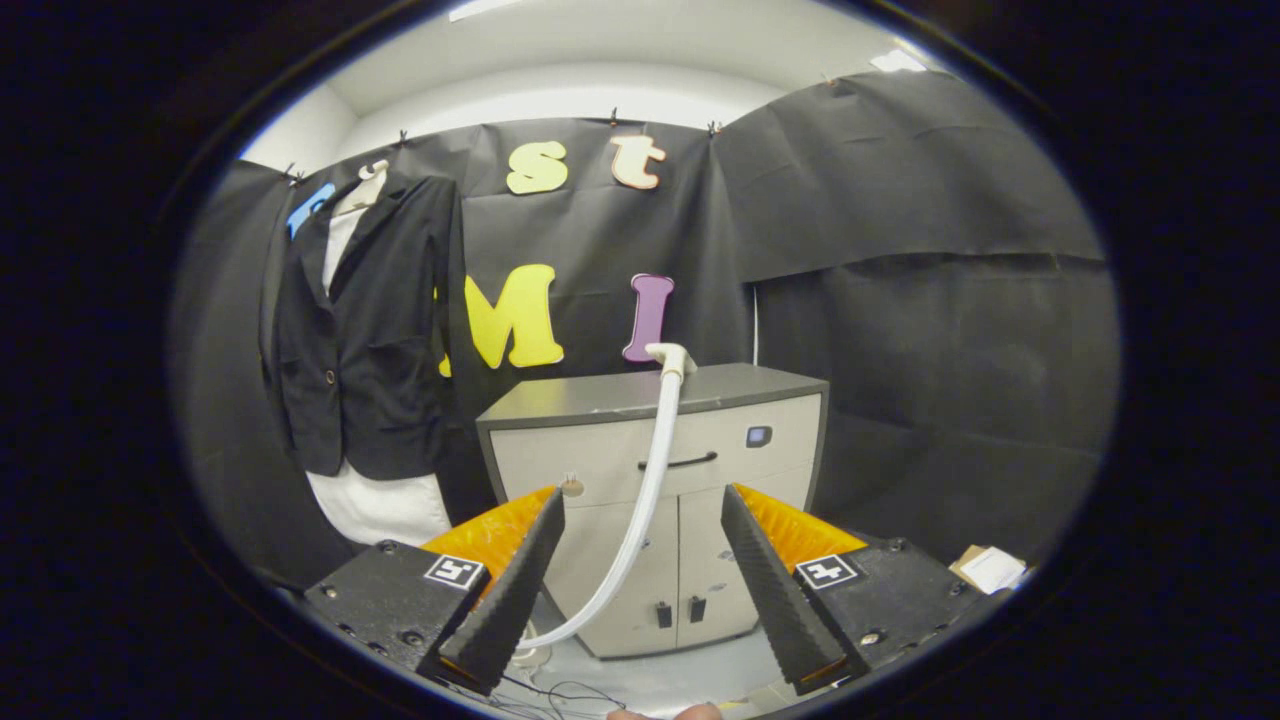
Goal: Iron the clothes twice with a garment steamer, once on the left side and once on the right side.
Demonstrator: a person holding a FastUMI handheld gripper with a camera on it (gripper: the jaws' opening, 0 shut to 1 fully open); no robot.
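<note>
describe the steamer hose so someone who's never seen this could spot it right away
Start at the grey cabinet against the black wall, right of the hanging jacket. The hose hooks over the cabinet's top and drops down its front, curving to the floor between the open gripper jaws. It is the one long white tube here.

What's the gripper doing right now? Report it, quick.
Gripper: jaws open, holding nothing; the white steamer hose runs through the gap between them, in front of the grey cabinet, apparently untouched.
</note>
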